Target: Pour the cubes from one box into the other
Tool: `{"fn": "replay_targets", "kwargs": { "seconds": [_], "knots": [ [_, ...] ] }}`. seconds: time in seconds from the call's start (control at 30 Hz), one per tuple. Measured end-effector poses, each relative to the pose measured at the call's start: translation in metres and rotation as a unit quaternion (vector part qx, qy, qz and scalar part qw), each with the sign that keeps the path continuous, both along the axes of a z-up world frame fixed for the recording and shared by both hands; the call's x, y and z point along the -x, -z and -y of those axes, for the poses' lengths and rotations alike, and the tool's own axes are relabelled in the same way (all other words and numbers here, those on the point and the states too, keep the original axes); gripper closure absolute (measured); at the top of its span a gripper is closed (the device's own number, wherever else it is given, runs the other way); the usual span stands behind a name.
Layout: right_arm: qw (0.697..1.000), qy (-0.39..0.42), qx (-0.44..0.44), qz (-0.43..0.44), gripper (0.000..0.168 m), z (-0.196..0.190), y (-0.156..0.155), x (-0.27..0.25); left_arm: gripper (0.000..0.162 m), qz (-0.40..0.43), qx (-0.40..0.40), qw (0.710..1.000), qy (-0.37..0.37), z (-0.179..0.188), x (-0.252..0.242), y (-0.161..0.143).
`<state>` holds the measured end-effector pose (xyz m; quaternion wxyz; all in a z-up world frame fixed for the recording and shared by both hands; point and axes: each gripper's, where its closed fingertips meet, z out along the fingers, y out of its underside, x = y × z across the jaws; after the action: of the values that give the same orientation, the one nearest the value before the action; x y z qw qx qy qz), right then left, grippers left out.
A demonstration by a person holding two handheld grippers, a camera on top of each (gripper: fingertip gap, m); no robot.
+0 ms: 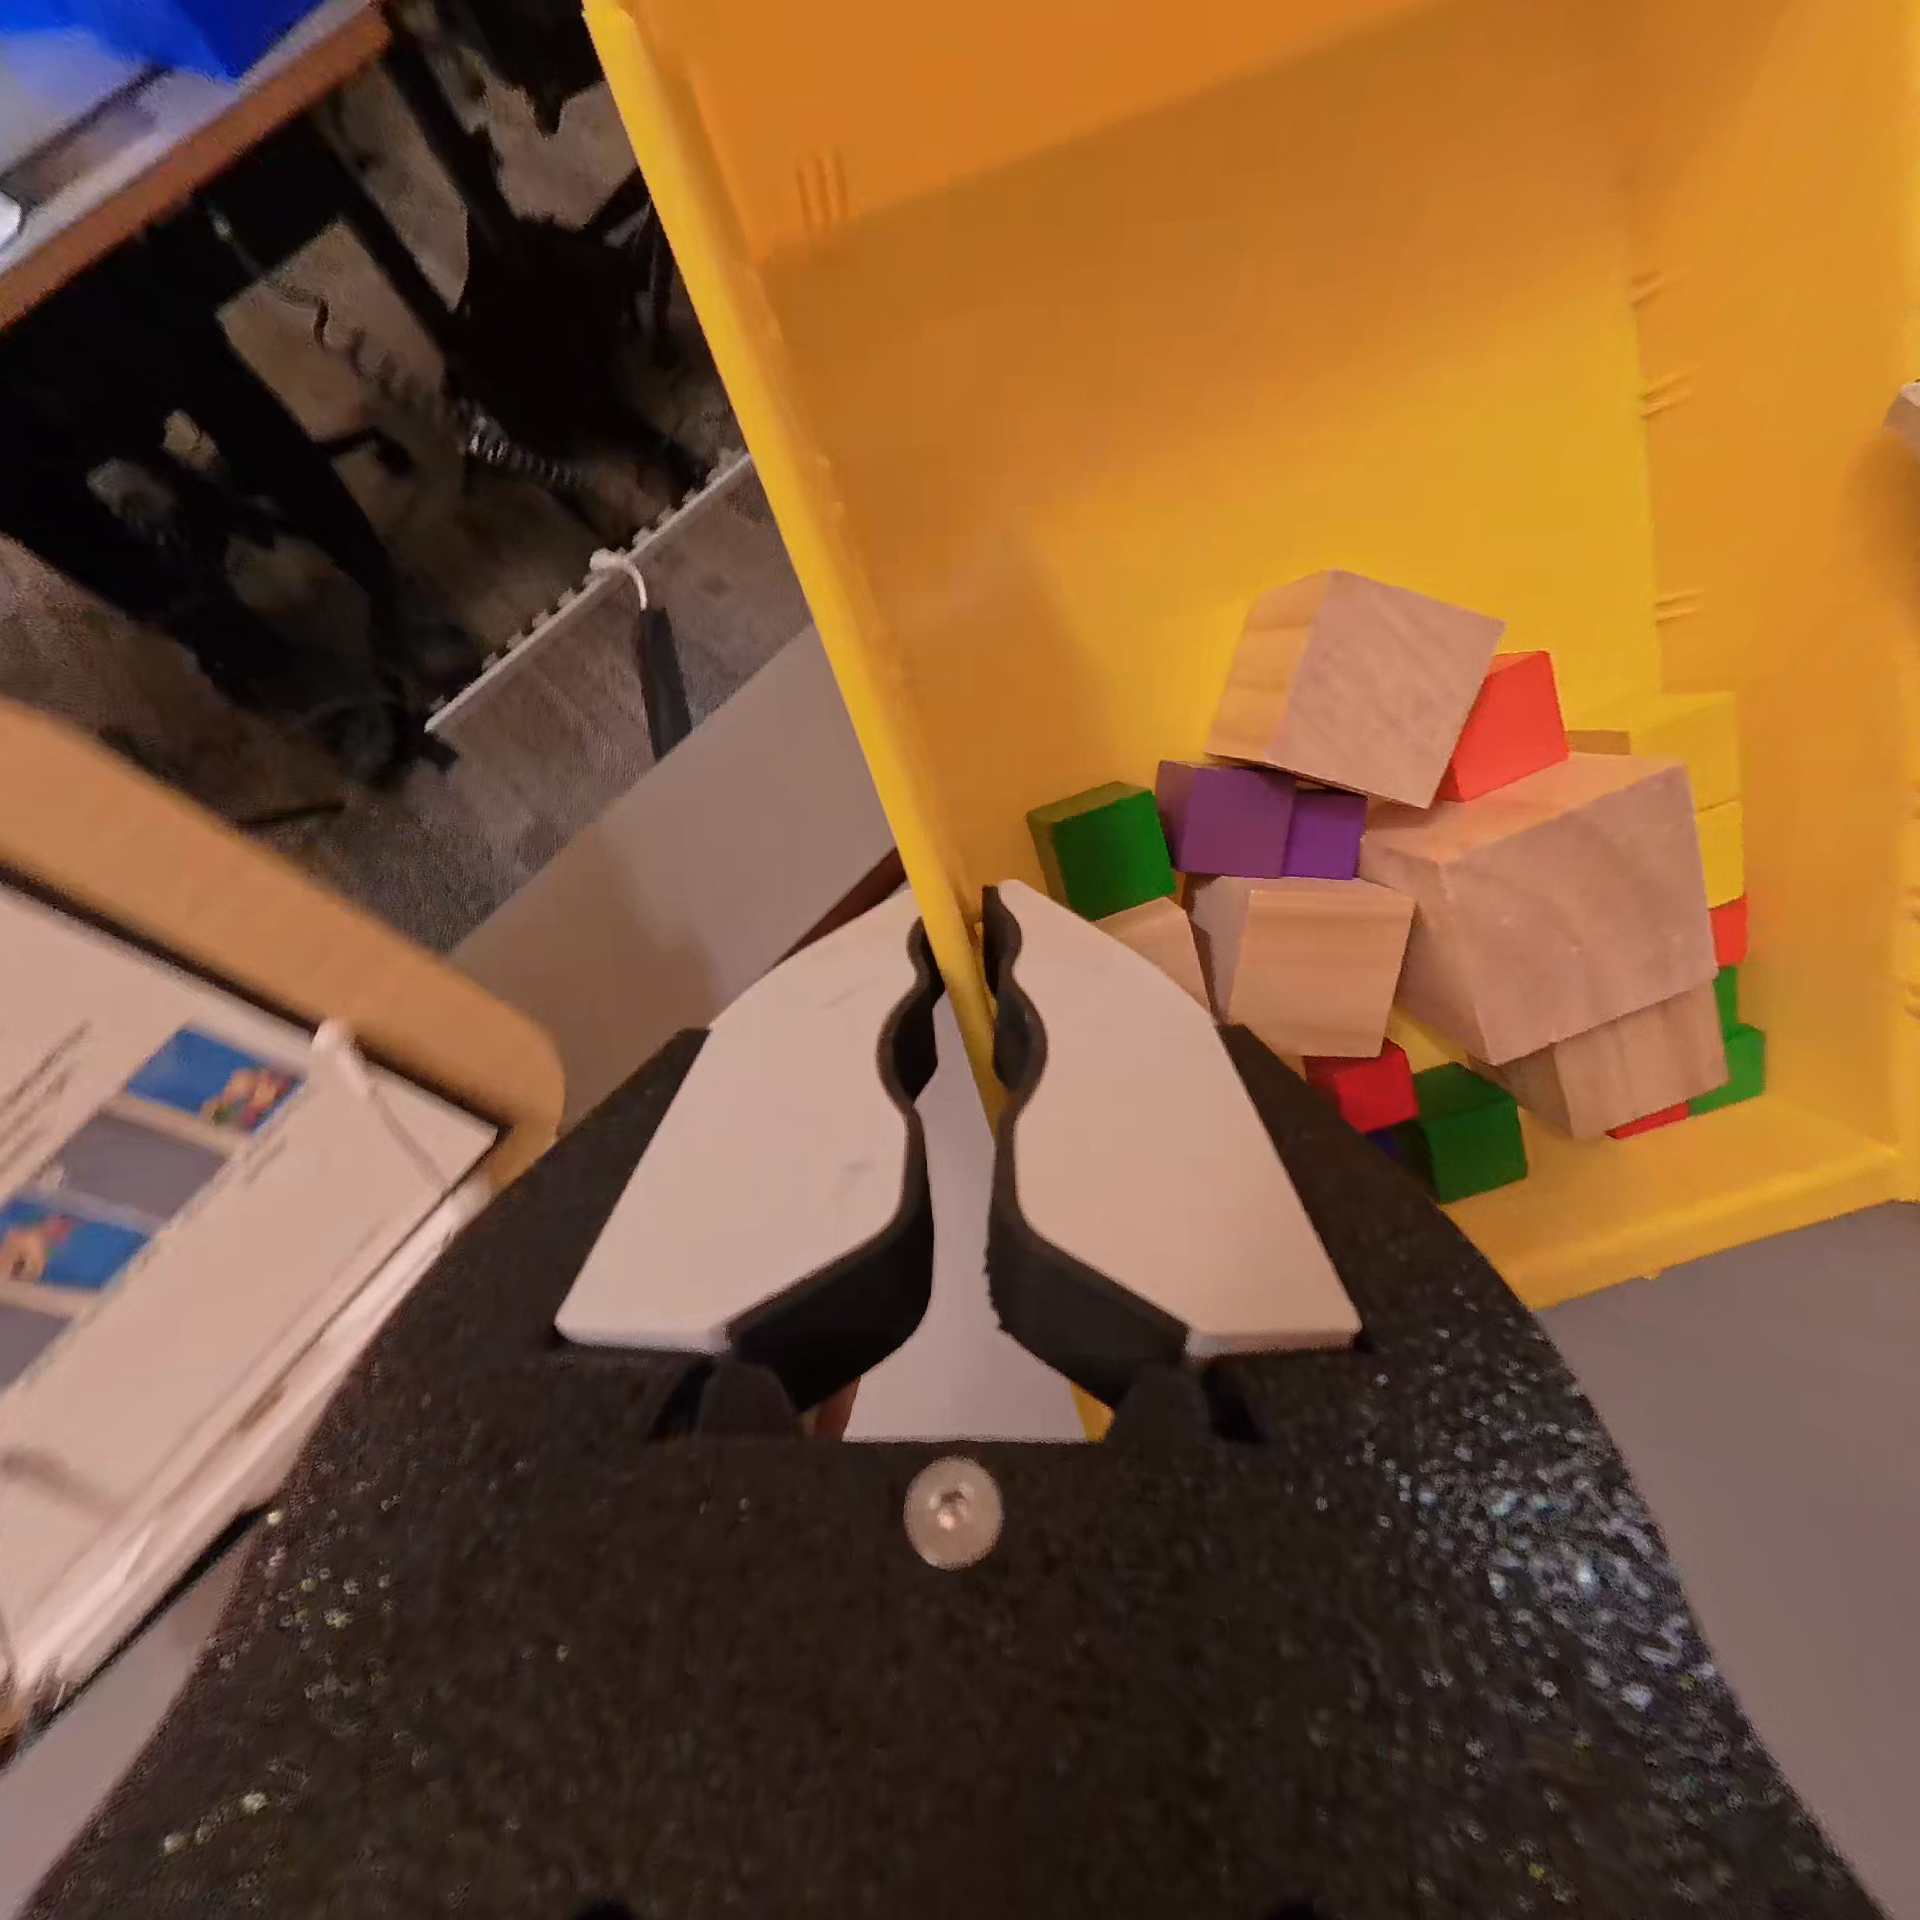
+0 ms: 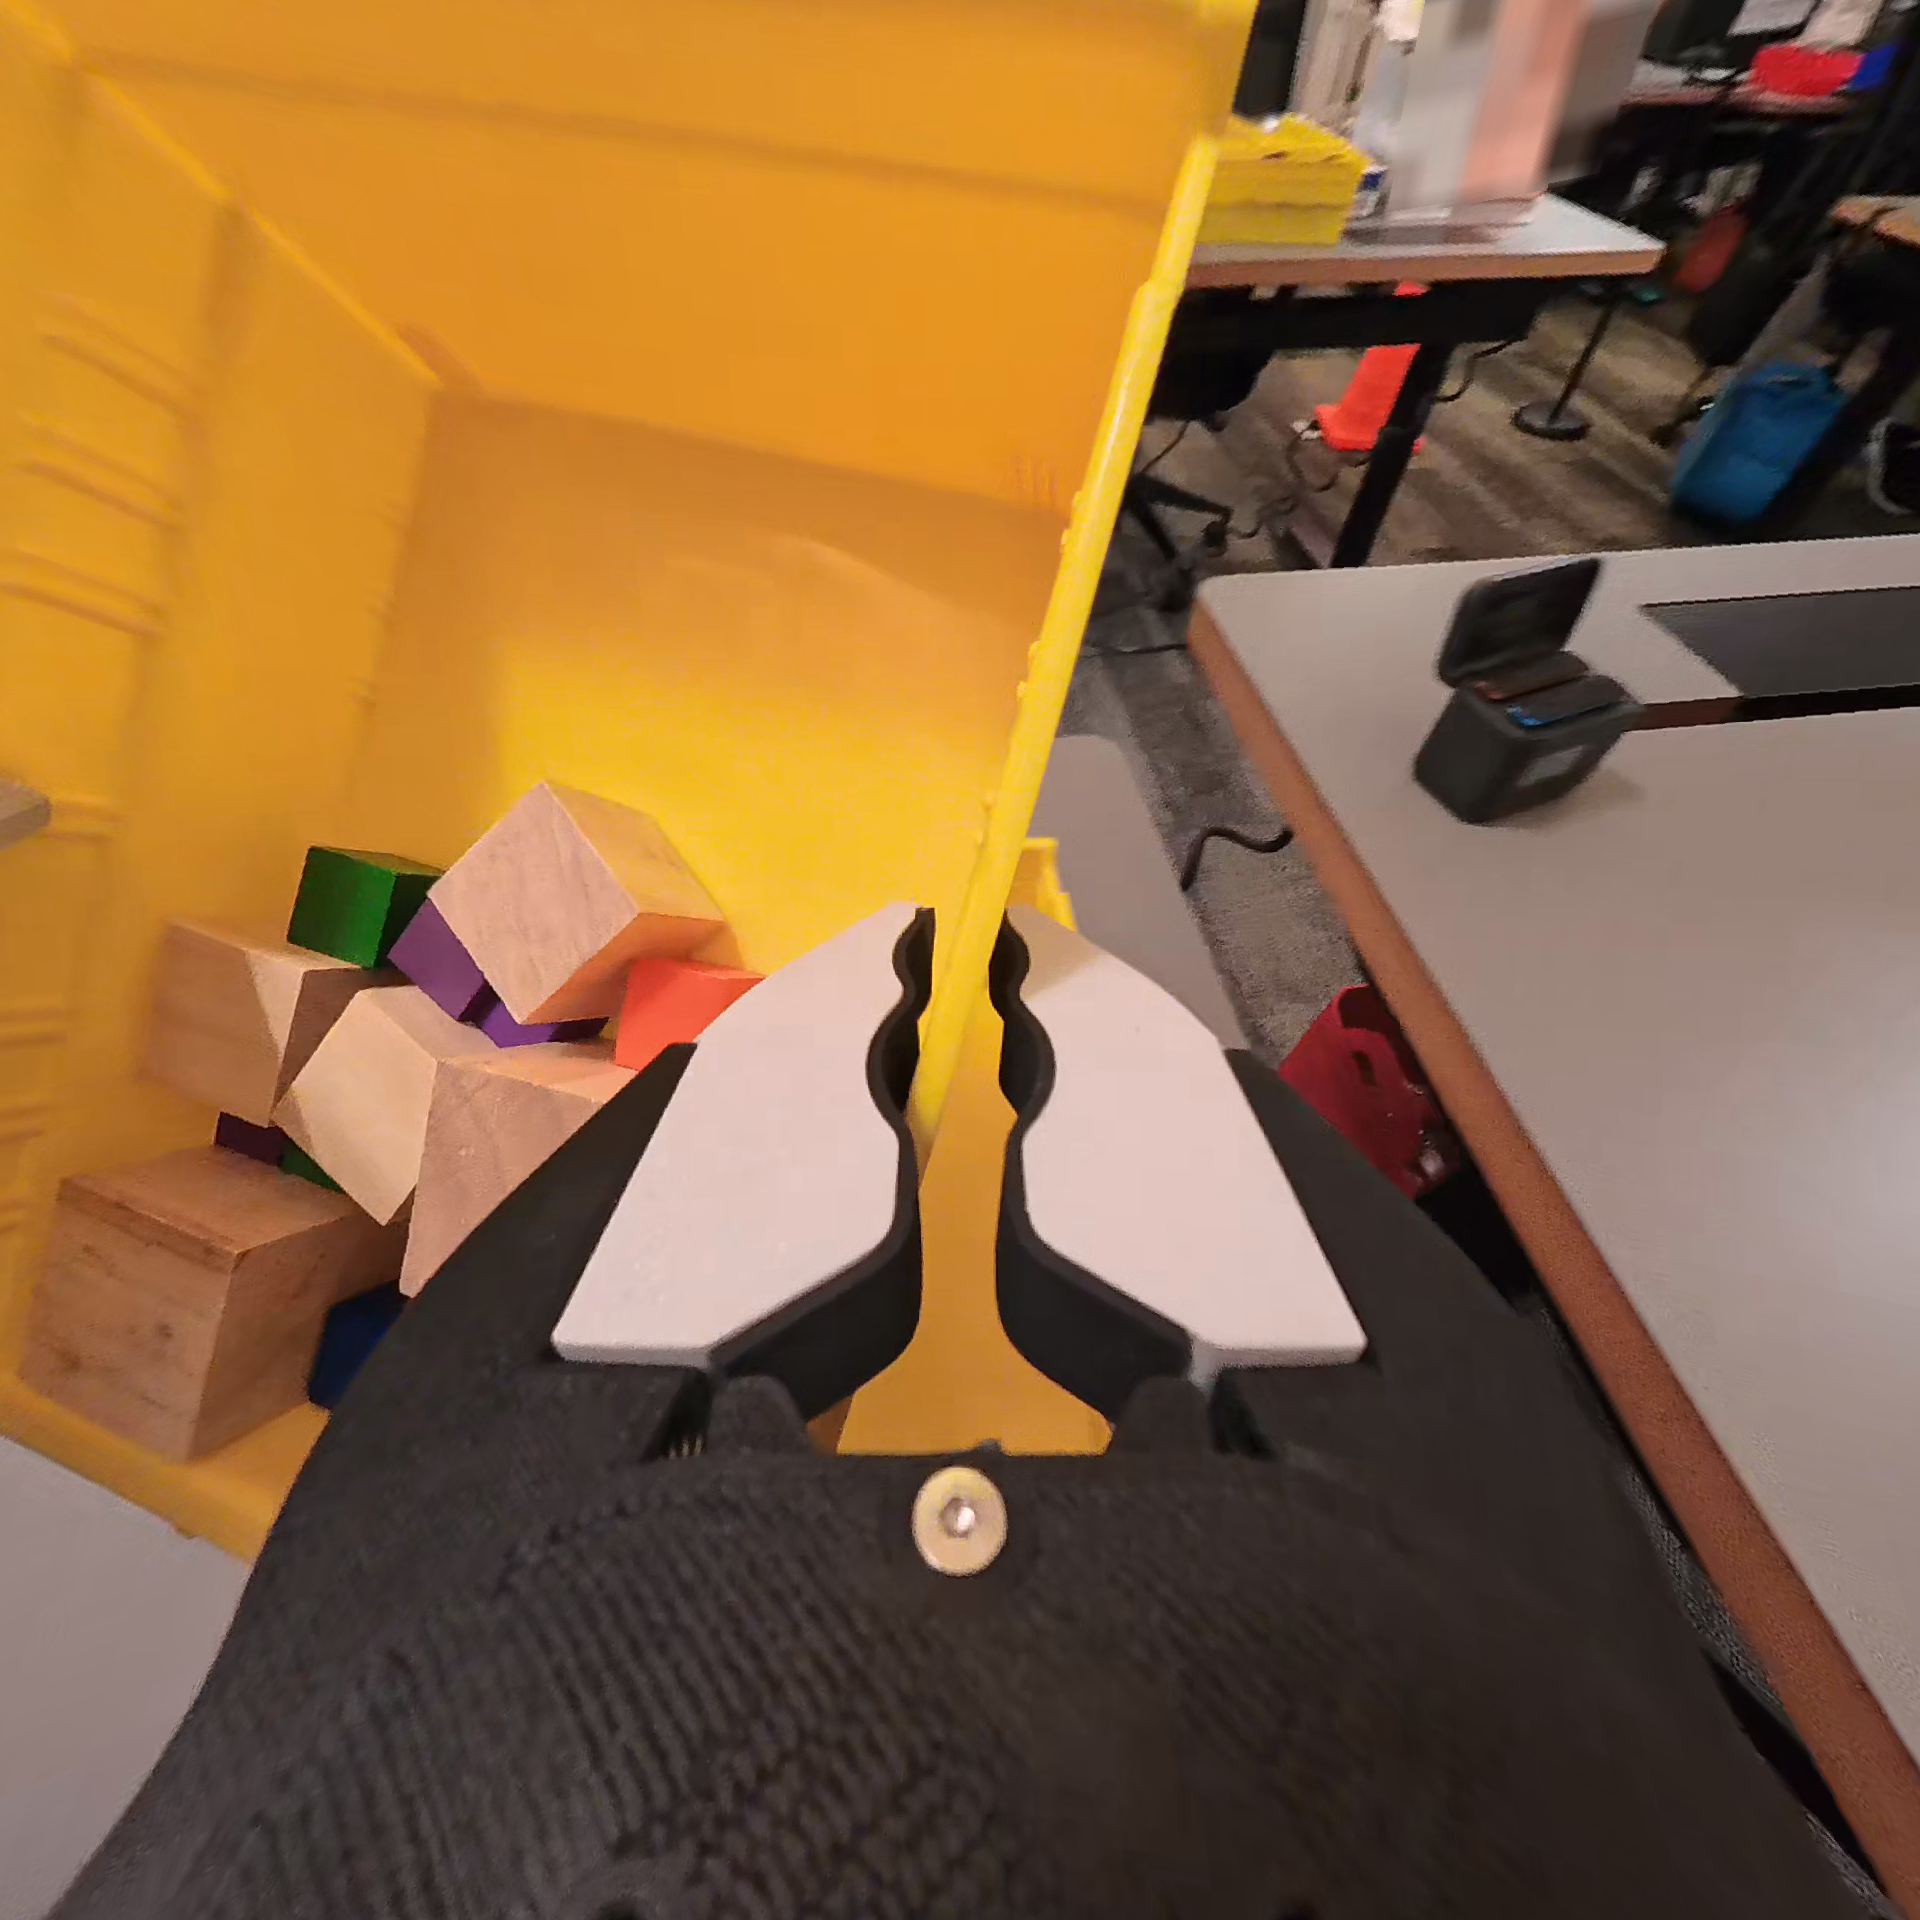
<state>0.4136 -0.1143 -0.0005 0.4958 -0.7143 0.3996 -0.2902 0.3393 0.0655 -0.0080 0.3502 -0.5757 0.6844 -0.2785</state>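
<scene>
Left gripper point(image 1: 961, 940) pinches left wall of yellow box point(image 1: 1195, 364); right gripper point(image 2: 961, 951) pinches right wall; box tipped, cubes point(image 1: 1455, 883) heaped at low end, none poured; receiving box unseen, whole pour likely left

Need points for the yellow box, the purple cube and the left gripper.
yellow box point(image 1: 1195, 436), left wrist view, bare inner wall.
purple cube point(image 1: 1231, 819), left wrist view, its front face.
left gripper point(image 1: 961, 914), left wrist view, between the fingertips, clamped on the box's side wall.
</scene>
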Motion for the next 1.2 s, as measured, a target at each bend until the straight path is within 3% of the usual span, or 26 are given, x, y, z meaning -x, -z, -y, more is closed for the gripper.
{"fn": "replay_targets", "kwargs": {
  "seconds": [0.03,0.3,0.53,0.77,1.2],
  "knots": [
    [1.000,0.010,-0.006,0.006,0.158,0.008,0.000,-0.009,0.157,0.007,0.001,1.000,0.011,0.007,-0.013,0.000],
    [0.993,0.070,-0.041,0.091,0.160,0.044,0.012,-0.068,0.157,0.081,-0.010,0.995,0.053,0.037,-0.090,0.008],
    [0.974,0.089,-0.073,0.193,0.160,0.055,0.005,-0.084,0.158,0.196,-0.006,0.979,0.059,0.047,-0.118,0.009],
    [0.955,0.107,-0.118,0.251,0.160,0.061,0.001,-0.085,0.158,0.326,0.005,0.943,0.061,0.052,-0.126,0.000],
    [0.920,0.124,-0.121,0.352,0.160,0.054,-0.032,-0.069,0.158,0.393,0.106,0.911,0.069,0.044,-0.123,-0.015]
  ]
}}
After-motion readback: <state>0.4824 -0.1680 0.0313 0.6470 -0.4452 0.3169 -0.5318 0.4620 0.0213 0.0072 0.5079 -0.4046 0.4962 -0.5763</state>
